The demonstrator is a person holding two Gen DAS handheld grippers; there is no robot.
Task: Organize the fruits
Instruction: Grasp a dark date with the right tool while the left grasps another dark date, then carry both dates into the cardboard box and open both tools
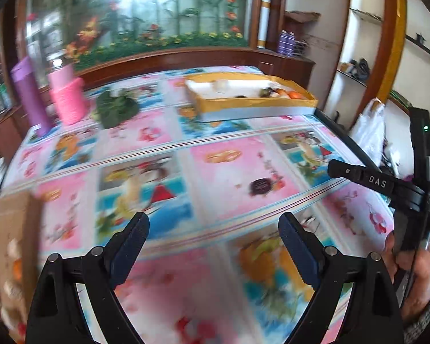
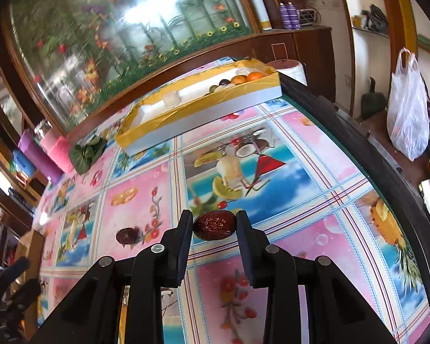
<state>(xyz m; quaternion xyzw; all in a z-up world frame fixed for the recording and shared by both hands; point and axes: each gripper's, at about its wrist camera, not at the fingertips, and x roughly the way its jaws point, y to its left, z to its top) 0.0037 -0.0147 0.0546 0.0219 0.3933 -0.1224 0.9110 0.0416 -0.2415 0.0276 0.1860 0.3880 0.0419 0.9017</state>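
1. Clamping a wrinkled red date [image 2: 214, 225] between its two black pads, the right gripper [image 2: 214, 225] holds the fruit at the lower centre of the right wrist view, its jaws drawn in against the date's two ends.
2. A second dark date [image 2: 126, 235] lies loose on the surface [image 2: 315, 154] to the left of the held one, well apart from it; the left wrist view shows this same loose date [image 1: 261, 186] right of centre.
3. The left gripper [image 1: 214, 230] hangs over the patterned cloth at the bottom of its own view with jaws spread wide and nothing between them; that picture is blurred.
4. At the right edge of the left wrist view, a hand [image 1: 407, 269] grips the handle of the other tool.
5. A shallow yellow-lined box [image 2: 203, 106] sits on the surface in the upper centre of the right wrist view, close to the surface's far right corner, with oranges [image 2: 246, 78] and darker fruit gathered at its right end.
6. Leafy greens [image 2: 86, 153] lie left of the box, beside a pink container [image 2: 60, 150] and a purple one [image 2: 37, 157].
7. A brown cardboard box [image 1: 13, 235] shows at the lower left edge of the left wrist view, its contents too blurred to tell.
8. A white plastic bag [image 2: 407, 114] hangs beyond the surface at the right.
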